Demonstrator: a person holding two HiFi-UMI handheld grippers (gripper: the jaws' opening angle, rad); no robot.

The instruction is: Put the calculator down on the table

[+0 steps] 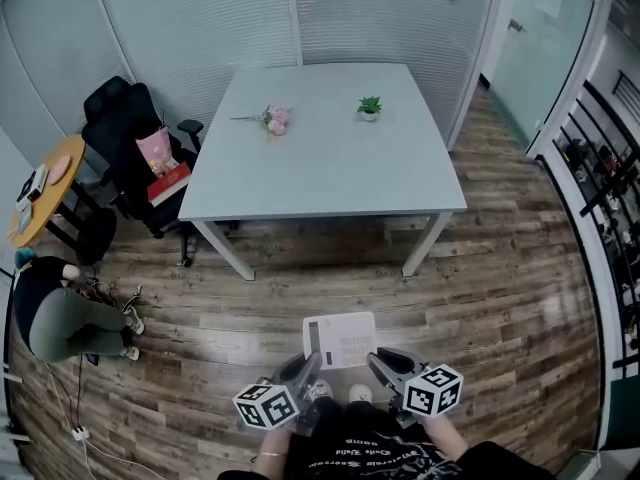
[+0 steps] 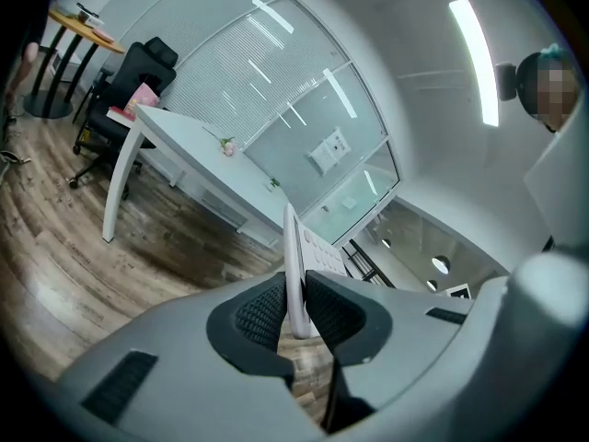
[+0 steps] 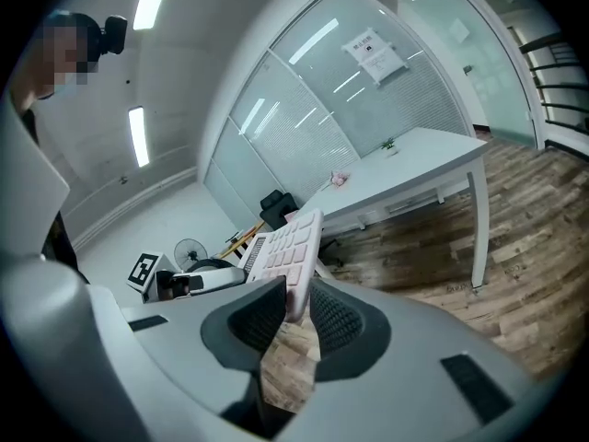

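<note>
2 grippers, left (image 1: 308,366) & right (image 1: 383,364), each clamped on a side edge of the calculator (image 1: 340,340), held above the floor (image 1: 300,288) near me. Table (image 1: 330,178) is far ahead, so I've placed nothing yet.

table (image 1: 330,183) near half: bare | far half: flowers (image 1: 276,119), potted plant (image 1: 369,108) | left side: chair (image 1: 122,128)

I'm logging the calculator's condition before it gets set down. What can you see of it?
The calculator is a thin, pale, plastic-looking slab with a dark display strip along its left edge and rows of light keys. It is held in the air, key face up, above the wooden floor and well short of the table. The left gripper and right gripper each pinch a near corner.
</note>
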